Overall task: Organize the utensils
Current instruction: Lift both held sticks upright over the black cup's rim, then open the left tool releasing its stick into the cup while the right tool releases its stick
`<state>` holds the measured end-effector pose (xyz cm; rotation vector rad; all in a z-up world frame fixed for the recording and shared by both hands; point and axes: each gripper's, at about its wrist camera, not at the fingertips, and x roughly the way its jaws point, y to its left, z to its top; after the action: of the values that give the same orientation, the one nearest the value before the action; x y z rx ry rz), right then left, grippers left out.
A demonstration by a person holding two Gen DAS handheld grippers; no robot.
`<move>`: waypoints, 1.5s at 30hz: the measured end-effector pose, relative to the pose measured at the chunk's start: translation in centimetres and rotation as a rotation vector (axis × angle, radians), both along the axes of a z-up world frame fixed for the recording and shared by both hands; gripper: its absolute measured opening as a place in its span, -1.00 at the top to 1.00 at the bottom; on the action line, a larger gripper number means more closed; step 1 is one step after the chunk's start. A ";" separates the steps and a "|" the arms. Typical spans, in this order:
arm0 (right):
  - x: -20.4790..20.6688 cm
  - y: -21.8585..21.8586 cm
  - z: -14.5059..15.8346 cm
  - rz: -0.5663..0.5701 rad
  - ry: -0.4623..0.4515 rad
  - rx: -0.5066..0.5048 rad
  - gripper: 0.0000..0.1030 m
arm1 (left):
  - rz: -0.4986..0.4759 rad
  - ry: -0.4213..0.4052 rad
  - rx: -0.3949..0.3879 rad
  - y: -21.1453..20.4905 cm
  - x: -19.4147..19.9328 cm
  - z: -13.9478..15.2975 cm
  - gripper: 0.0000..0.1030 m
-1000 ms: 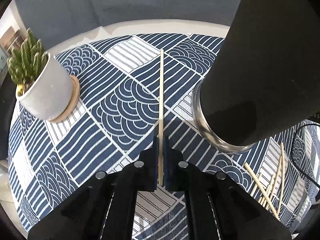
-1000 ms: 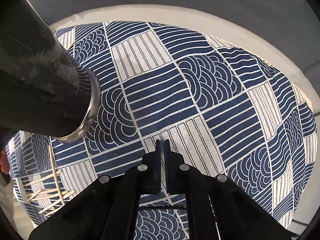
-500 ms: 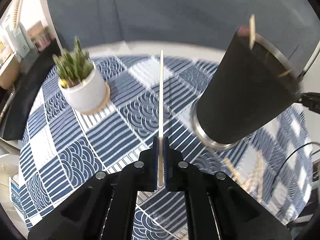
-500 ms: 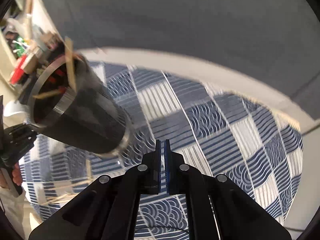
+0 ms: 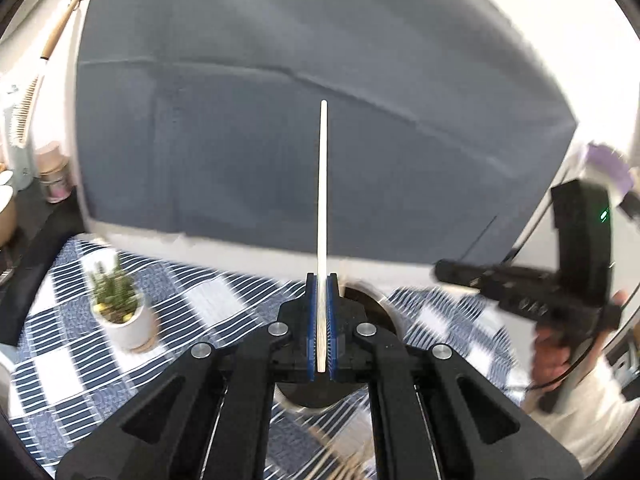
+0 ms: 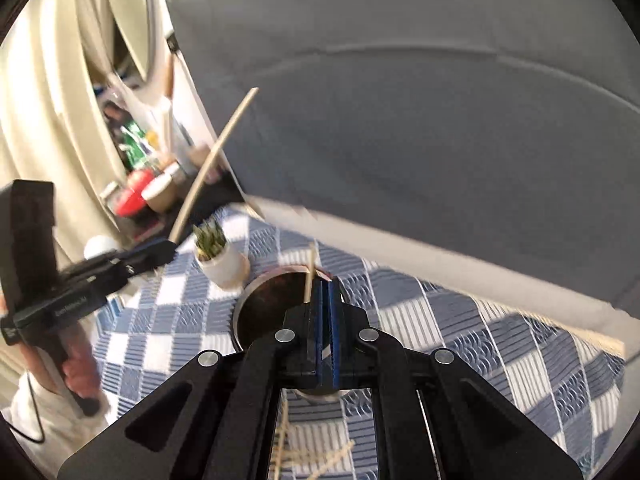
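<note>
My left gripper [image 5: 321, 284] is shut on a pale wooden chopstick [image 5: 322, 200] that points straight up from the pads, high above the table. It also shows in the right wrist view [image 6: 212, 164], held by the left gripper [image 6: 170, 246]. The dark metal-rimmed holder cup [image 6: 276, 300] stands below, mostly behind the fingers, with one chopstick [image 6: 309, 278] standing in it. In the left wrist view only part of the cup [image 5: 372, 308] shows. My right gripper [image 6: 325, 286] is shut and empty, above the cup; it shows at the right of the left wrist view [image 5: 444, 271].
A small cactus in a white pot [image 5: 120, 312] stands on the blue-and-white patterned cloth [image 5: 60, 368]; it also shows in the right wrist view [image 6: 220, 254]. Loose chopsticks [image 6: 316, 456] lie on the cloth near the bottom. A grey sofa [image 5: 280, 120] is behind the table.
Both grippers have lifted well above the table and tilted up. The cup, earlier large and beside each gripper, now sits low behind the fingers. The chopstick stays in the left gripper.
</note>
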<state>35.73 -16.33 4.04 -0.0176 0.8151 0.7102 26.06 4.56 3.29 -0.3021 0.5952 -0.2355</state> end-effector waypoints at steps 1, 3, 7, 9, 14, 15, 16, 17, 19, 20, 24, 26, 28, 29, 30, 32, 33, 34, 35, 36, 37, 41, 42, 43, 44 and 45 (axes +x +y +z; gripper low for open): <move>0.1 0.0 0.2 0.001 -0.003 0.024 0.94 | -0.007 -0.011 -0.018 -0.2 0.1 0.0 0.91; 0.4 -0.2 0.1 0.003 0.002 0.070 0.94 | -0.032 -0.040 -0.063 -0.8 0.4 -0.3 0.91; 0.9 -0.6 -0.9 0.018 0.016 0.118 0.93 | -0.058 -0.057 -0.102 -2.3 1.4 -1.7 0.91; 0.9 -0.5 -1.6 0.024 0.007 0.112 0.93 | -0.059 -0.057 -0.106 -3.0 1.9 -2.8 0.91; 1.7 -0.5 -3.4 0.040 0.032 0.127 0.93 | -0.031 -0.040 -0.110 -4.2 3.2 -5.8 0.91; 1.9 -0.5 -3.8 0.049 0.043 0.132 0.93 | -0.027 -0.040 -0.108 -4.3 3.3 -6.1 0.91; 2.1 -0.5 -4.2 0.054 0.051 0.133 0.93 | -0.026 -0.037 -0.105 -4.3 3.3 -6.6 0.91; 2.2 -0.4 -4.6 0.057 0.058 0.126 0.93 | -0.025 -0.030 -0.099 -4.5 3.5 -6.9 0.91; 2.3 -0.1 -5.3 0.071 0.070 0.109 0.93 | -0.018 -0.020 -0.094 -4.7 3.4 -7.7 0.91; 2.3 0.0 -5.6 0.075 0.071 0.100 0.93 | -0.018 -0.016 -0.095 -4.7 3.2 -7.8 0.91; 2.4 0.3 -6.4 0.083 0.082 0.082 0.88 | -0.017 -0.012 -0.064 -4.9 3.1 -8.0 0.91; 2.5 0.4 -6.4 0.085 0.076 0.080 0.88 | -0.019 -0.010 -0.052 -4.9 3.1 -8.0 0.91; 2.4 0.6 -6.3 0.087 0.061 0.064 0.87 | -0.027 -0.012 -0.033 -4.9 3.0 -8.0 0.91; 2.4 0.6 -6.3 0.087 0.056 0.057 0.86 | -0.027 -0.012 -0.026 -4.9 2.9 -7.9 0.90; 2.3 0.6 -6.1 0.087 0.050 0.045 0.86 | -0.030 -0.009 -0.028 -4.9 2.8 -7.9 0.90; 2.2 0.6 -5.9 0.085 0.044 0.037 0.86 | -0.041 0.004 -0.035 -4.8 2.6 -8.1 0.90; 2.2 0.6 -5.8 0.083 0.041 0.033 0.86 | -0.047 0.002 -0.028 -4.8 2.4 -8.0 0.90; 2.1 0.6 -5.7 0.077 0.035 0.027 0.86 | -0.058 0.004 -0.019 -4.9 2.2 -8.0 0.90; 2.0 0.6 -5.7 0.073 0.033 0.024 0.85 | -0.064 0.005 -0.013 -5.0 2.1 -7.9 0.90; 1.9 0.5 -5.6 0.070 0.033 0.022 0.85 | -0.077 0.008 -0.004 -5.1 1.9 -7.8 0.89; 1.8 0.5 -5.6 0.067 0.036 0.021 0.85 | -0.084 0.010 0.006 -5.2 1.8 -7.7 0.84; 1.3 0.4 -5.5 0.043 0.032 0.010 0.85 | -0.105 0.019 0.013 -5.2 1.4 -7.5 0.79; 1.2 0.3 -5.4 0.038 0.032 0.010 0.85 | -0.110 0.024 0.010 -5.2 1.4 -7.4 0.78; 1.1 0.3 -5.4 0.034 0.031 0.009 0.85 | -0.115 0.027 0.010 -5.2 1.4 -7.4 0.78; 0.9 0.3 -5.4 0.027 0.029 0.007 0.85 | -0.121 0.029 0.012 -5.3 1.3 -7.4 0.78; 0.8 0.2 -5.4 0.020 0.028 0.005 0.85 | -0.125 0.031 0.013 -5.4 1.3 -7.4 0.76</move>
<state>36.55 -16.08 -1.33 -0.0110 0.8411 0.7324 27.37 -0.83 -4.10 -0.2570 0.6465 -0.3475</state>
